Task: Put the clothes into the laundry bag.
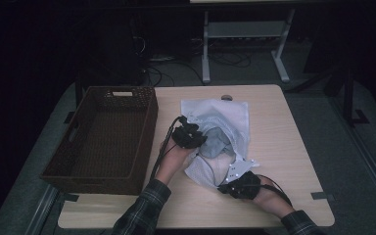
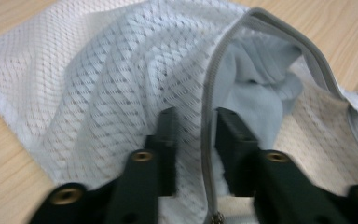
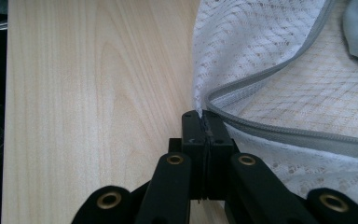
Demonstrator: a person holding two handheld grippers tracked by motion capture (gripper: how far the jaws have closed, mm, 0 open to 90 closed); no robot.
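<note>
the left gripper (image 1: 201, 140) reaches forward from a plaid-sleeved forearm (image 1: 144, 205) and points into the mouth of the white mesh zip-up laundry bag (image 1: 225, 115), which lies in the middle of the pale wooden table (image 1: 284, 147) just right of the dark brown woven basket (image 1: 103, 137). in the left gripper view its black jaws stand a little apart astride the bag's grey zipper edge (image 2: 208, 121), one on the mesh outside, one inside the opening; the pads do not visibly press on it. a light grey cloth (image 2: 261, 93) sits within the bag's mouth, partly out of it in the high view.

the right gripper (image 1: 235, 183) lies low at the table's near edge, the hand behind it, aimed up at the bag's near corner. its jaws are pressed together on the bag's zipper edge at that corner.

the room beyond is dark: grey floor (image 1: 323, 112), loose cables (image 1: 166, 73), and the white metal legs of another table (image 1: 205, 49).
</note>
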